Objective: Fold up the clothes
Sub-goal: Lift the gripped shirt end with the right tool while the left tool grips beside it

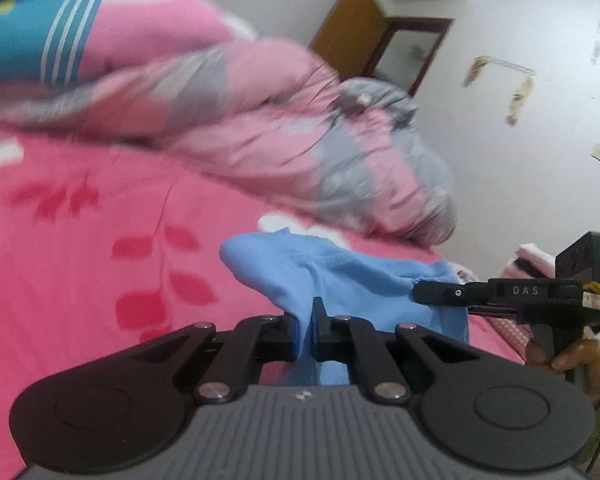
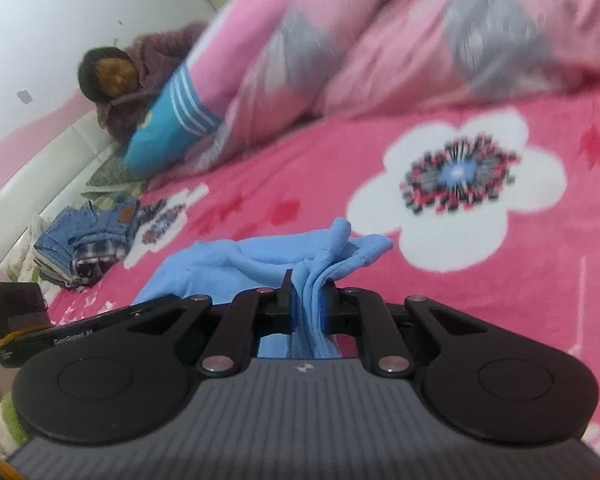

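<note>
- Pink bed sheet (image 2: 480,320) w/ big white flowers and red leaves fills both views; white wall (image 1: 520,80) behind.
- Pink & grey quilt (image 1: 260,120) lies bunched up at the far side of the bed.
- Blue cloth (image 1: 340,276) is on the sheet, close in front of both cams, crumpled, w/ parts lifted into the tongs.
- Left gripper (image 1: 307,334) is clenched on a fold of the blue cloth; cloth hangs down btwn its 2 fingers.
- Right gripper (image 2: 308,304) is clenched on a thick bunch of the same cloth, several layers squeezed btwn its fingers.
- In the left view the right gripper shows at the right edge, its tip touching the cloth; a hand (image 1: 572,360) holds its grip.
- Pile of jeans (image 2: 84,248) and a check cloth sits near the white headboard (image 2: 40,172), well apart from the blue cloth.
- Teal pillow (image 2: 172,128) w/ white stripes lies by the quilt; a person lies past it, near the wall.
- Both views are blurry.
</note>
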### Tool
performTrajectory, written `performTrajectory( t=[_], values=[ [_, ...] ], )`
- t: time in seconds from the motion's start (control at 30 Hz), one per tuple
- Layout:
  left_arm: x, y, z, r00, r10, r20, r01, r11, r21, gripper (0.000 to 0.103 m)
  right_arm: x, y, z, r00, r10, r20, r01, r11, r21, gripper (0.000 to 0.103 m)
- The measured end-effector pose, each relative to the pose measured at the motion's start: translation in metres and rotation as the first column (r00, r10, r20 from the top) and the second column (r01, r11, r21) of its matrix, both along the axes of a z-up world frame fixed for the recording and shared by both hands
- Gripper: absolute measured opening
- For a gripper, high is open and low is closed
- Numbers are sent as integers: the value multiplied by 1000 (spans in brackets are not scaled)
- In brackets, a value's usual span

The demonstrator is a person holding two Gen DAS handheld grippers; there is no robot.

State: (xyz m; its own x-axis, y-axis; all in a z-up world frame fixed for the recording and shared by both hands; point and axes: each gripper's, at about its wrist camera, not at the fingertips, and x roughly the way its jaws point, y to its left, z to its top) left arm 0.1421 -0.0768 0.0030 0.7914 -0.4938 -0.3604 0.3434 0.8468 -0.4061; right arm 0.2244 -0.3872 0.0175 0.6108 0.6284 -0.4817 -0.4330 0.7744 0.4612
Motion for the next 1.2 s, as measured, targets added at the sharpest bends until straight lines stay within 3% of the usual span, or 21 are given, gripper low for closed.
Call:
performTrajectory(
  t=[0.1, 0.33, 0.77, 0.97, 1.2],
  values=[
    [-26, -8, 20, 996, -8, 84, 4, 999, 42, 6, -30, -2, 23, 997, -28, 69, 28, 1000, -8, 9],
    [-73, -18, 55, 982, -42, 184, 40, 999, 17, 6, -97, -15, 64, 977, -96, 188, 98, 995, -2, 9],
    [-122, -42, 104, 939, -76, 337, 74, 997, 18, 6, -163, -37, 112, 928, -155, 340, 155, 988, 27, 8],
    [-135, -53, 113, 922, -88, 377, 89, 996, 14, 6, -180, -51, 122, 908, -187, 375, 180, 982, 54, 9],
    [-143, -56, 100, 928, -93, 359, 94, 995, 15, 6, -189, -55, 117, 913, -196, 358, 191, 980, 50, 9]
  ],
)
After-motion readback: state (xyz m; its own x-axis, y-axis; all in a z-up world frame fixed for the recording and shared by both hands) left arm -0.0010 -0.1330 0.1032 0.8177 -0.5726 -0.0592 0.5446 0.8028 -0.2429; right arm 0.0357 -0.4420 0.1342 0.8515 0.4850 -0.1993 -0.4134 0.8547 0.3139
